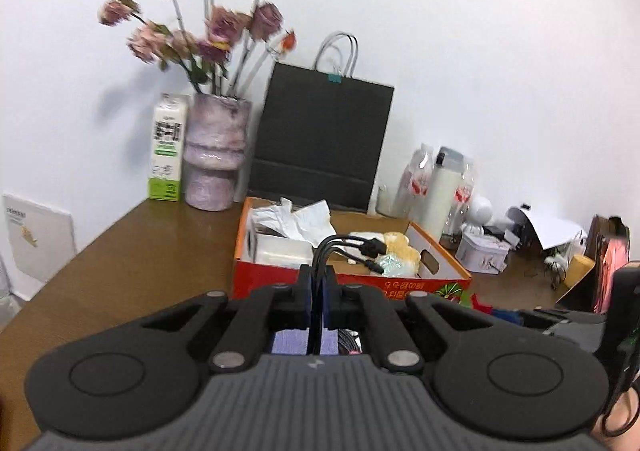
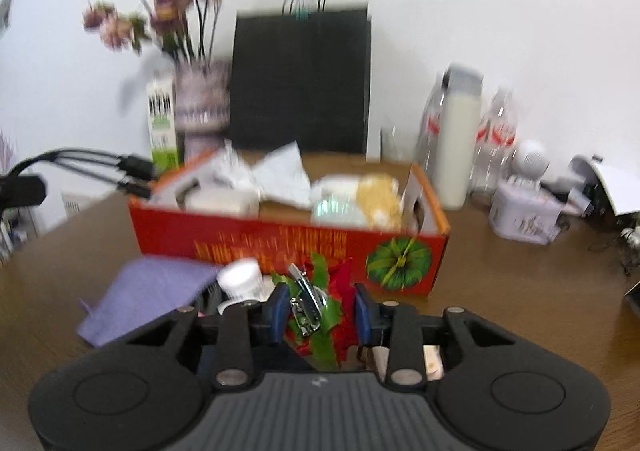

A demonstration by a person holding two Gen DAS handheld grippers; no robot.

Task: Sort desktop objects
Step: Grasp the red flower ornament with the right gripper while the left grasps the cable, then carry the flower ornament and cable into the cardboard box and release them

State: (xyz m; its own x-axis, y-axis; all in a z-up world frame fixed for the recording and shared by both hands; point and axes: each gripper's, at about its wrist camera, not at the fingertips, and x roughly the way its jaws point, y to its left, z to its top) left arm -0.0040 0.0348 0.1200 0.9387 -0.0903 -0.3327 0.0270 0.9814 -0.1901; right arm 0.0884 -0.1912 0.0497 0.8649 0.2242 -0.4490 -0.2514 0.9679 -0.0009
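My left gripper is shut on a black cable. Its plugs hang over the near edge of the orange cardboard box. In the right wrist view the cable juts in from the left, above the desk. My right gripper sits low in front of the box. A red and green decoration with a metal clip on it fills the gap, and both pads touch its sides. A purple cloth and a white bottle lie to the left of it.
The box holds crumpled paper, a white carton and soft packets. Behind it stand a black paper bag, a vase of flowers and a milk carton. A flask, clear bottles and a tin crowd the right.
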